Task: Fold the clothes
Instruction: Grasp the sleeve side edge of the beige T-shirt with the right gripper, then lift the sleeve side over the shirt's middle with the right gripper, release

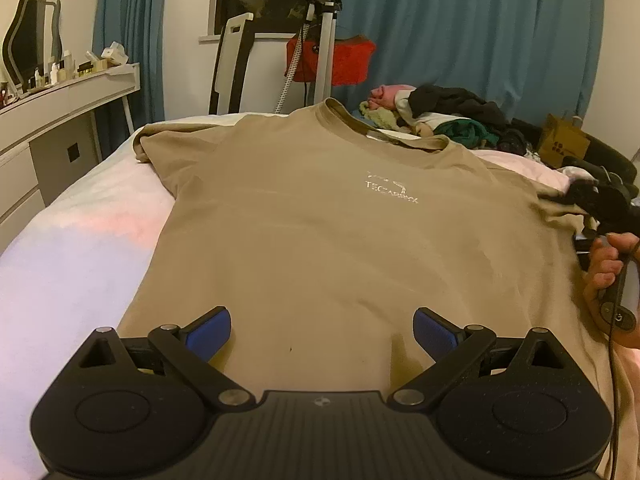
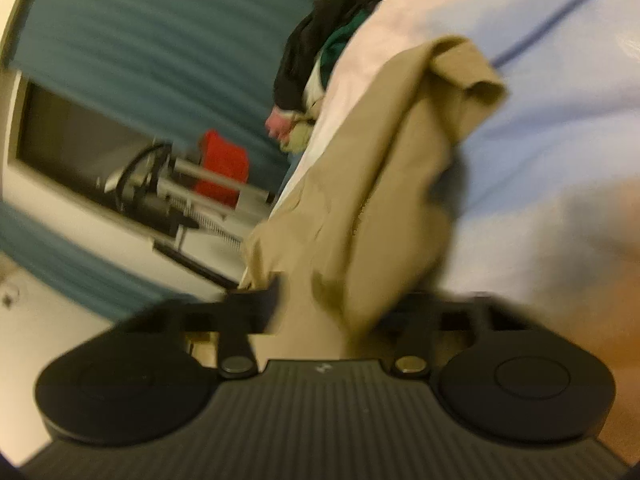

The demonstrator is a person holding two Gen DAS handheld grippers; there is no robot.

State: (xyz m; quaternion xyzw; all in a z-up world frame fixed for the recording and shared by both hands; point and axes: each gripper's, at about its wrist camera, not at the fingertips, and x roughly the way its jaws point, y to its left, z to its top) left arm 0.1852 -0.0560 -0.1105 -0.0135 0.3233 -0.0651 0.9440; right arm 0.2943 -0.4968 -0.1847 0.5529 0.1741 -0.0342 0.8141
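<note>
Room: a bed (image 1: 80, 248) with a pale cover is sitting before teal curtains (image 1: 460, 28), a dresser (image 1: 60, 120) standing to the left.
Shirt: a tan T-shirt (image 1: 320, 220) is lying spread front-up on the bed, its hem just ahead of the left gripper (image 1: 322, 330).
Left jaws: spreading wide, gripping nothing, blue pads (image 1: 212, 332) hovering over the hem.
Right jaws: the right gripper (image 2: 332, 300) is pinching a bunched sleeve, lifting it.
Left view only: a clothes pile (image 1: 440, 116) is lying beyond the collar.
Right view only: blurred, showing the raised sleeve's folded tip.
</note>
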